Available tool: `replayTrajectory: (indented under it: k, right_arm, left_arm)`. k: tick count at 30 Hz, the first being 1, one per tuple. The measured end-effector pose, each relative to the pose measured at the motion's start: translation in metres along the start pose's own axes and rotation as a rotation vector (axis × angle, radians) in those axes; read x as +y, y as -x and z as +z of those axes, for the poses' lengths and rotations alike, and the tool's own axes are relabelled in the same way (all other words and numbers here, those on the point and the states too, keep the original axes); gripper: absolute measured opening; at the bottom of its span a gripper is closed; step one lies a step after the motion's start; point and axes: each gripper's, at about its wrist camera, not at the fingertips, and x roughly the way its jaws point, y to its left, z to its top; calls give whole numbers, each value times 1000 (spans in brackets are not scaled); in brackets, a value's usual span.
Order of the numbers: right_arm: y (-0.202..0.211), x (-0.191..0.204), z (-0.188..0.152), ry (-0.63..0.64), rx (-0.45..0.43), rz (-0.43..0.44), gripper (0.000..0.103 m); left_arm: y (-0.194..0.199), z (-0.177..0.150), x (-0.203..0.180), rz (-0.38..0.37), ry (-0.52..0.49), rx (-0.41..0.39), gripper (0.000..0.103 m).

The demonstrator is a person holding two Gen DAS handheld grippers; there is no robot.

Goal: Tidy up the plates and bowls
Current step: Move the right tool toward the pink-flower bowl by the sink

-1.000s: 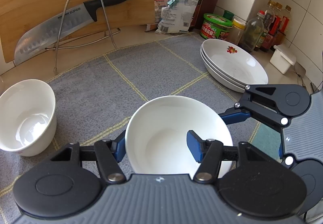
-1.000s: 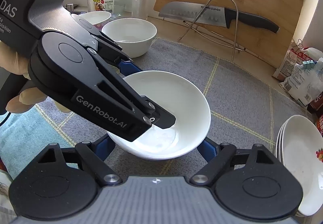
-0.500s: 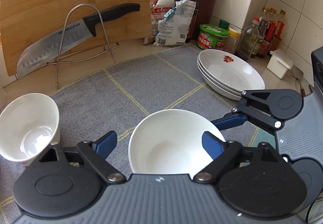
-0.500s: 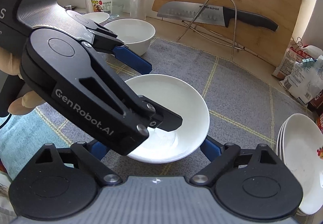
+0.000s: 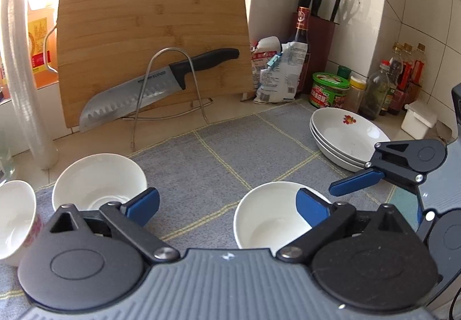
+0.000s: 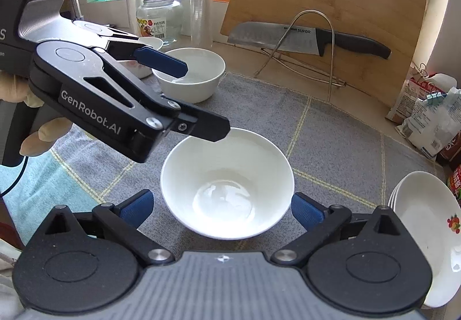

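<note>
White glossy bowl (image 6: 227, 181) upright mid-mat (image 6: 331, 130), empty; right gripper (image 6: 222, 207) wide around it, left gripper (image 5: 227, 204) wide, empty.

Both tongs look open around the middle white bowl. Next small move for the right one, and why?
Probably close the right tongs on the white bowl. Its pads straddle the bowl's sides without touching, the bowl sits on the grey mat, and the left tongs are open and off it. The second bowl looks like the stacking spot.
</note>
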Motion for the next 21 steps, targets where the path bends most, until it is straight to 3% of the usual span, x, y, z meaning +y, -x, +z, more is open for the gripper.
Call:
replayTrajectory:
  k: [16,21]
  right_arm:
    - [-10,10,31,56,3,-8,103]
    - [-16,6,47,37,1,0,103]
  left_arm:
    - [28,-30,51,208,129,-34,101]
    - [25,-39,63,204,112,-34,101]
